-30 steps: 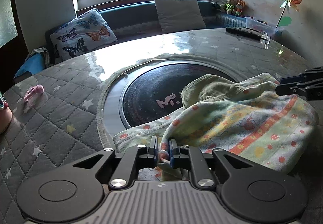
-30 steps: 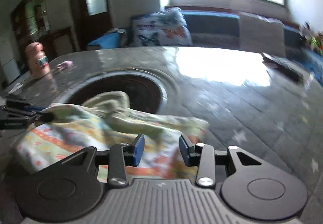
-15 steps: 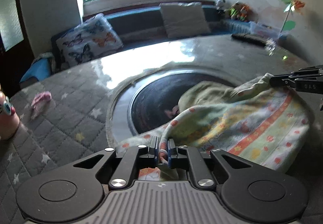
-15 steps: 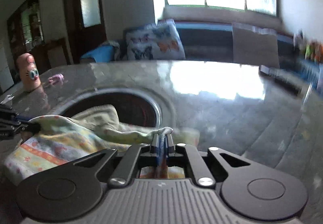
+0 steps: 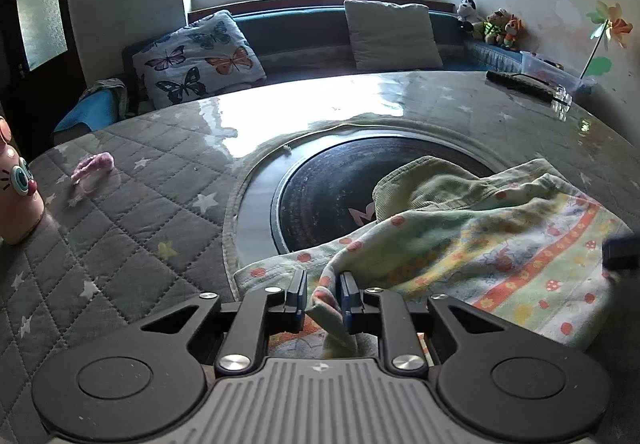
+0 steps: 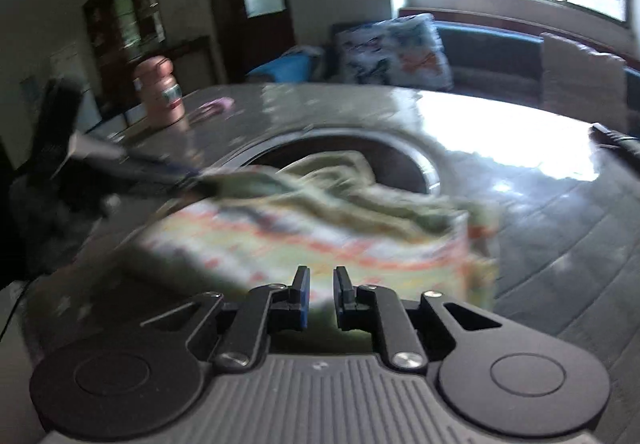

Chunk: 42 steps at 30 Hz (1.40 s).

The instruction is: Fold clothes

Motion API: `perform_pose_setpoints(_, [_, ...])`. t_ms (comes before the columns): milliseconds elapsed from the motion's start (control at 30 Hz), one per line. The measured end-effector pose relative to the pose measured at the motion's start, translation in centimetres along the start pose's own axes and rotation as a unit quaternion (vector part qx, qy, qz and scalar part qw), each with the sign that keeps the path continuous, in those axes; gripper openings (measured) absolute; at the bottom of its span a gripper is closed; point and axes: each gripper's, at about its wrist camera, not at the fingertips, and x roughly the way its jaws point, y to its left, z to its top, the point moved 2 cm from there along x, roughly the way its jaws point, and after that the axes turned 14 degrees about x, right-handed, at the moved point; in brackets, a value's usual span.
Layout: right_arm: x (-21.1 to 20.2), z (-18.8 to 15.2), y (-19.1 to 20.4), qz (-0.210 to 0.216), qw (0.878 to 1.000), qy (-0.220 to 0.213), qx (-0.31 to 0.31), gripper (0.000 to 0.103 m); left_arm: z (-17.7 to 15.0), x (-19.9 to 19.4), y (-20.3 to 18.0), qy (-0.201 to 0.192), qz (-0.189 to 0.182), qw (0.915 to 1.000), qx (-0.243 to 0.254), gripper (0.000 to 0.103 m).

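Lying crumpled on the round grey quilted table (image 5: 120,212), the pale green child's garment with red dots and an orange patterned band (image 5: 480,244) spreads partly over the dark circular inset (image 5: 320,196) at the table's middle. The left gripper (image 5: 323,298) has its fingers (image 5: 298,294) narrowly apart and opening, with a fold of the garment's edge between them, touching the right-hand pad only. The right gripper (image 6: 320,294), seen through motion blur, has its fingers also narrowly apart and opening; the garment lies just beyond the tips, with nothing clearly pinched. A pink cartoon-faced bottle (image 5: 16,196) stands well apart, near a small pink scrap (image 5: 92,168).
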Motion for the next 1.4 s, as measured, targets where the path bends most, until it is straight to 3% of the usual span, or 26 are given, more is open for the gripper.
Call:
perform_pose_setpoints(167, [0.4, -0.5, 2.2, -0.003, 1.000, -0.001, -0.018, 0.012, 0.1, -1.7, -0.2, -0.017, 0.012, 0.9998, 0.007, 0.031])
perform_pose_setpoints(267, [-0.1, -0.7, 2.6, 0.006, 1.000, -0.002, -0.015, 0.012, 0.0, -3.5, -0.7, -0.039, 0.015, 0.9989, 0.021, 0.031])
perform_pose_setpoints(567, [2.6, -0.4, 2.5, -0.006, 1.000, 0.013, -0.012, 0.012, -0.3, -5.3, -6.4, -0.066, -0.071, 0.9921, 0.080, 0.031])
perform_pose_setpoints(700, [3.9, 0.5, 2.2, -0.005, 1.000, 0.016, -0.008, 0.012, -0.4, -4.5, -8.8, -0.063, -0.088, 0.9886, 0.104, 0.031])
perform_pose_setpoints(867, [5.3, 1.6, 1.8, -0.010, 1.000, 0.017, -0.008, 0.012, -0.6, -3.5, -9.4, -0.058, -0.098, 0.9882, 0.102, 0.031])
perform_pose_setpoints(967, [6.5, 2.5, 1.4, -0.019, 1.000, 0.019, -0.004, 0.018, -0.7, -3.2, -9.3, -0.056, -0.100, 0.9884, 0.099, 0.031])
perform_pose_setpoints(1400, [9.7, 5.3, -1.5, -0.037, 0.997, 0.001, 0.067, 0.018, -0.5, -2.9, -8.3, -0.050, -0.106, 0.9895, 0.084, 0.032])
